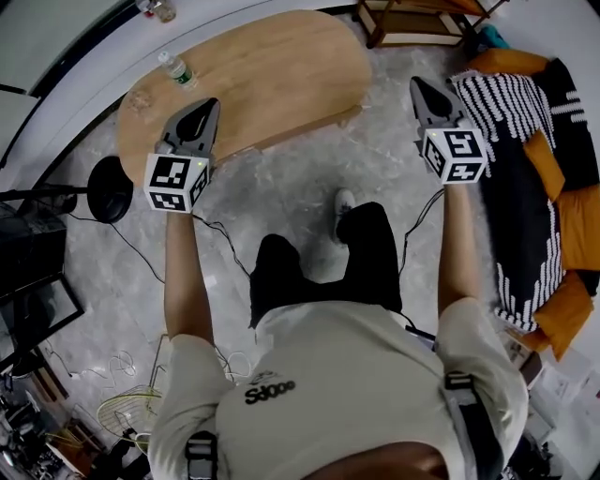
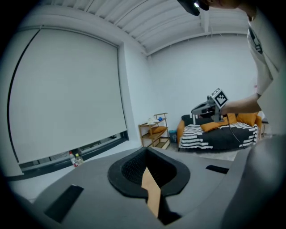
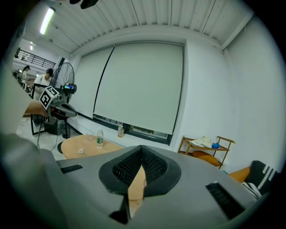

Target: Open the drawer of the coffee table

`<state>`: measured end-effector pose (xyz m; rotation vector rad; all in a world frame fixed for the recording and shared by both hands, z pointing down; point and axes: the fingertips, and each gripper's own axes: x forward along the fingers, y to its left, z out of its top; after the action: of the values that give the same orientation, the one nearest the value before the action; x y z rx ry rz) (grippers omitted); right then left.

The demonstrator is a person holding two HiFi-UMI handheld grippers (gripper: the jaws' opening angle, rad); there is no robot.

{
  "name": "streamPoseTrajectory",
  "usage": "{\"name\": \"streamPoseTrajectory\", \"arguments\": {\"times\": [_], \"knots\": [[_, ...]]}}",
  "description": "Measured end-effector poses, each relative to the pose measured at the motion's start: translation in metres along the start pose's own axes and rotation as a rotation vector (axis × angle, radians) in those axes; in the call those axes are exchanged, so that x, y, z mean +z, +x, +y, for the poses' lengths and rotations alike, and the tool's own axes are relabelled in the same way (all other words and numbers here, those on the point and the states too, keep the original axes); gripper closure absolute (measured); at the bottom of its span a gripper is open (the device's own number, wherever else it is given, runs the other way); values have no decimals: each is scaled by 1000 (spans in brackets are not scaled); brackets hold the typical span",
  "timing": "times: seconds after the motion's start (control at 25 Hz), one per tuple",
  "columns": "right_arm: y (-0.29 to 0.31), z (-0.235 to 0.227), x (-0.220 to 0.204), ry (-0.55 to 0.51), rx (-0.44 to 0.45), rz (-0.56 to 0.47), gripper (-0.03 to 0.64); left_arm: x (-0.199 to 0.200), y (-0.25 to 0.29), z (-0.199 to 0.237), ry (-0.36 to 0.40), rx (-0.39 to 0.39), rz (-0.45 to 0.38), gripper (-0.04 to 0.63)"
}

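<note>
The oval wooden coffee table point(image 1: 253, 75) stands at the top of the head view; no drawer shows in any frame. My left gripper point(image 1: 208, 105) hangs over the table's near edge, jaws shut and empty. My right gripper point(image 1: 422, 86) is over the marble floor just right of the table, also shut with nothing in it. In the left gripper view the left gripper point(image 2: 146, 170) shows only a sliver of wood through the slit between its pads. In the right gripper view the right gripper point(image 3: 140, 162) points past the table point(image 3: 80, 145).
A water bottle point(image 1: 176, 70) and a small glass point(image 1: 141, 100) stand at the table's left end. A sofa with a striped blanket point(image 1: 525, 141) lies to the right, a wooden shelf point(image 1: 422, 23) behind it. A floor fan point(image 1: 108, 187) and cables are at the left.
</note>
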<state>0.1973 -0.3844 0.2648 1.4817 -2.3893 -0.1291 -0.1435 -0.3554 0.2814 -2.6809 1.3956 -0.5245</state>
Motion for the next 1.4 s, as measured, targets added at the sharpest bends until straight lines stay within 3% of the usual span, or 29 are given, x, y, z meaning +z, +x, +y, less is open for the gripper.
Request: {"name": "streamPoseTrajectory", "arguments": {"times": [0.16,0.36,0.64,0.8,1.08,1.4], "knots": [[32,3,-54,9,27,-1,611,-47,30,4,-55,48,-37,578],[56,6,-115,-51,0,-26,611,-113,57,-4,-71,51,-40,578],[89,18,-206,-57,-17,-27,611,-208,77,-27,-82,13,-59,578],[100,32,-256,-1,30,-31,611,-260,83,-50,-89,-17,-56,578],[117,51,-322,55,64,-29,611,-343,91,-67,-117,-2,-17,578],[123,58,-357,63,78,-30,611,-388,93,-78,-140,3,3,577]]}}
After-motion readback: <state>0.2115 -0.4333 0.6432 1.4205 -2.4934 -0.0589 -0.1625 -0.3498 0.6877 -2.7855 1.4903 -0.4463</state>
